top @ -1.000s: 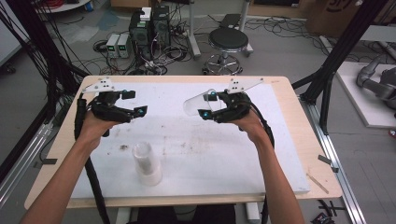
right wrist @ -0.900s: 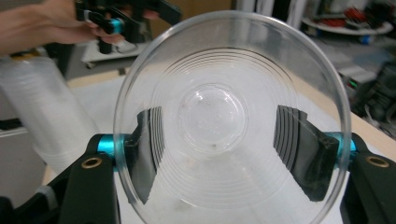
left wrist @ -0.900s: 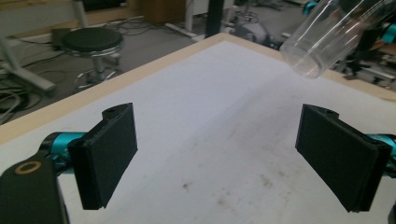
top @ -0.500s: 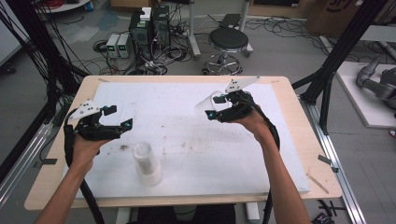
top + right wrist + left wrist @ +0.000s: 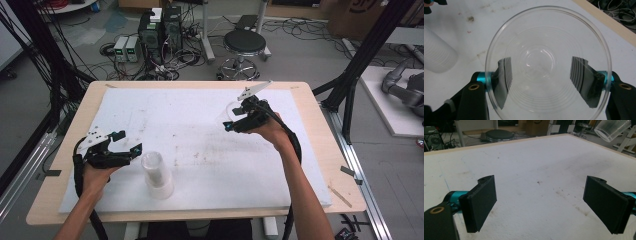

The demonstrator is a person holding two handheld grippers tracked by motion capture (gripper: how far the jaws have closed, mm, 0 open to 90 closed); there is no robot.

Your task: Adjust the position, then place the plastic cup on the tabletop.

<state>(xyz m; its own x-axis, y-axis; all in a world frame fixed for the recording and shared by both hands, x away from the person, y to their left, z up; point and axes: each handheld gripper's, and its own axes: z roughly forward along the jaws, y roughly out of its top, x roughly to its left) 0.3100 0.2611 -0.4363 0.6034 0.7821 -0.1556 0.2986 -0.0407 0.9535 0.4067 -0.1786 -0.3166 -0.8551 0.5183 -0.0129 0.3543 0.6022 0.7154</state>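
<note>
A stack of translucent white cups point(image 5: 156, 175) stands upside down near the front left of the white mat point(image 5: 200, 120). My left gripper point(image 5: 131, 141) hovers just left of the stack, open, its jaws point(image 5: 544, 203) wide apart with nothing between them. Over the right part of the mat, my right gripper point(image 5: 231, 122) is shut on a clear plastic cup point(image 5: 227, 112) and holds it off the surface. In the right gripper view the clear cup point(image 5: 547, 62) faces the camera mouth-first, both pads pressing its wall from outside. The clear cup point(image 5: 612, 128) also appears far off in the left gripper view.
The mat lies on a wooden table point(image 5: 320, 125). Beyond the far edge stand a stool point(image 5: 244, 45), computer boxes point(image 5: 160, 27) and tangled cables. Black frame posts rise on both sides. The cup stack point(image 5: 436, 57) lies to the left in the right gripper view.
My left hand has come down and toward the near left, ending beside the cup stack. The right hand with the clear cup has stayed where it was.
</note>
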